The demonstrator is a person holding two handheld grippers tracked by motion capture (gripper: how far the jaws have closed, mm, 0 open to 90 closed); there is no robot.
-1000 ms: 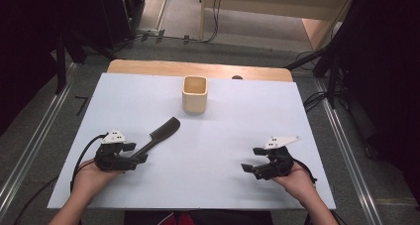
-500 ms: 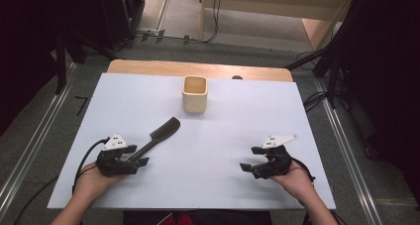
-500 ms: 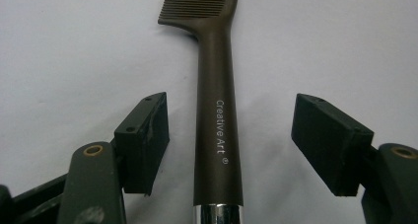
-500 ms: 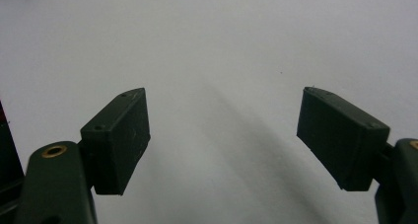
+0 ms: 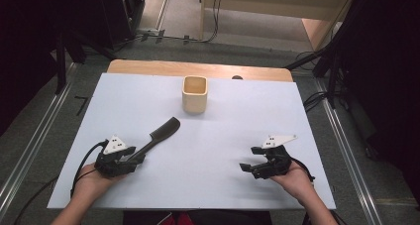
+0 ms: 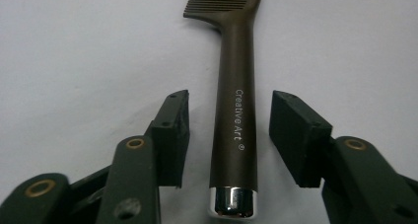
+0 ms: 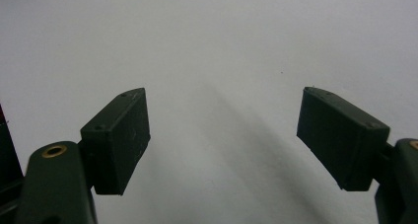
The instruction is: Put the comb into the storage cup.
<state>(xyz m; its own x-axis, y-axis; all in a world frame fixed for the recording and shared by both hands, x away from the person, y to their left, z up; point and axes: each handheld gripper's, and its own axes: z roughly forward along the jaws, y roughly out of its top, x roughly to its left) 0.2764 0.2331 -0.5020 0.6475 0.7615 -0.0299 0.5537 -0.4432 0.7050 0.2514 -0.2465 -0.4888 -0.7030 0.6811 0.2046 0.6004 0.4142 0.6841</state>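
A dark brown comb [image 5: 161,135] lies flat on the white table sheet, teeth toward the far right. In the left gripper view its handle [image 6: 234,115], printed "Creative Art" and capped in chrome, runs between the two jaws with a gap on each side. My left gripper [image 5: 134,158] [image 6: 231,103] is open around that handle end, low on the sheet. At the front right my right gripper [image 5: 249,160] [image 7: 224,98] rests open over bare sheet, with nothing between its jaws.
A square pale wooden cup [image 5: 194,93] stands upright at the far middle of the table sheet [image 5: 233,131]. A wooden strip [image 5: 148,66] edges the table's far side. Cables trail from both grippers toward the front edge.
My left gripper has drawn back slightly toward the front edge along the comb's handle. The comb and the right gripper have stayed in place.
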